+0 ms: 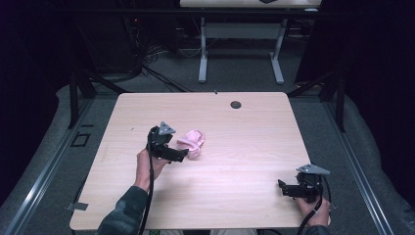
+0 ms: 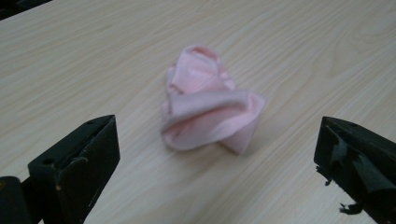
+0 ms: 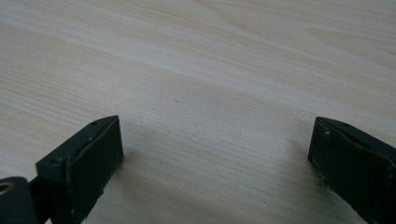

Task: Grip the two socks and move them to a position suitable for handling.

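A crumpled pink cloth (image 1: 191, 143) lies left of the middle of the pale wooden table (image 1: 244, 147); the left gripper (image 1: 182, 155) sits just beside it, jaws spread wide with the cloth ahead of them (nothing held); the right gripper (image 1: 281, 186) rests near the table's front right corner, well apart from the cloth, jaws likewise wide over bare wood, empty.

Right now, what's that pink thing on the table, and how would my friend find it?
Start at the light wooden table and look a bit left of its middle. There, just ahead of the left gripper with its jaws open, lies a small crumpled pink cloth. It is the table's one soft, pink thing.
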A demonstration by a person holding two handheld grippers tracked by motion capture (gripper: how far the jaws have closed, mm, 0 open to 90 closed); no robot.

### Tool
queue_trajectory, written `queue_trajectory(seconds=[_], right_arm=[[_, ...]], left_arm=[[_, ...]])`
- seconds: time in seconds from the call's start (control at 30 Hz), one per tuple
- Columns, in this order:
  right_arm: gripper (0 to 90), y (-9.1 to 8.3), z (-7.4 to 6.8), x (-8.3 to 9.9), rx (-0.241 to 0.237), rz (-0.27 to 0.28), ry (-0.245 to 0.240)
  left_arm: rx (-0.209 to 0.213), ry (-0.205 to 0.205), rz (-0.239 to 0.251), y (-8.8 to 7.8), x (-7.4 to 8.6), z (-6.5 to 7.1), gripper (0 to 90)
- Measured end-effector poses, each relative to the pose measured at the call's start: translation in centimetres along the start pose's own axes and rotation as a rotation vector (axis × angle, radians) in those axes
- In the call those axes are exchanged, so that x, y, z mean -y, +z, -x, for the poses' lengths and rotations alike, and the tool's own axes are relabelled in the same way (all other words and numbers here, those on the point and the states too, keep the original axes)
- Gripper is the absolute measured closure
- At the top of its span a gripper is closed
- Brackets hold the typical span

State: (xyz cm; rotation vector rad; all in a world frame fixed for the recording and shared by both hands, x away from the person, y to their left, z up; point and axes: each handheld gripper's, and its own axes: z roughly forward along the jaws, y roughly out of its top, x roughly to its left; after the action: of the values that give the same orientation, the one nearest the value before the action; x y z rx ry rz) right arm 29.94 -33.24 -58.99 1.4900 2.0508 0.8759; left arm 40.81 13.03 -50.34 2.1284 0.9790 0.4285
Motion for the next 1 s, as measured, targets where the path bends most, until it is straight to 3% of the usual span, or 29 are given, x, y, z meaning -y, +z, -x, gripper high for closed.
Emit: queue_trajectory(seconds=[0.07,0.17,0.23,0.37,0.5,0.8,0.9,1.0], right_arm=[[3.1,0.0,0.0,0.0,0.003,0.004,0.004],[3.3,0.0,0.0,0.0,0.001,0.005,0.005],[3.5,0.0,0.0,0.0,0.002,0.005,0.005],[3.8,0.0,0.0,0.0,0.003,0.007,0.006],[4.2,0.0,0.0,0.0,0.008,0.005,0.004],[4.8,-0.1,0.0,0.0,0.008,0.006,0.007],[4.9,-0.1,0.0,0.0,0.008,0.007,0.008],[5.2,-0.1,0.0,0.0,0.01,0.005,0.01]], left_arm=[[0.019,0.001,-0.004,0.9,-0.8,0.3,2.3],[0.009,0.015,-0.047,2.7,-1.5,0.8,6.7],[0.005,0.015,-0.11,4.5,-1.3,1.2,10.1],[-0.024,0.012,-0.148,6.0,-0.8,1.3,20.0],[-0.042,0.006,-0.16,6.6,-0.5,1.3,34.0],[-0.048,0.001,-0.211,7.7,0.5,1.3,49.4],[-0.068,0.007,-0.198,7.6,0.8,1.2,64.3],[-0.063,-0.004,-0.185,7.4,1.0,0.8,71.2]])
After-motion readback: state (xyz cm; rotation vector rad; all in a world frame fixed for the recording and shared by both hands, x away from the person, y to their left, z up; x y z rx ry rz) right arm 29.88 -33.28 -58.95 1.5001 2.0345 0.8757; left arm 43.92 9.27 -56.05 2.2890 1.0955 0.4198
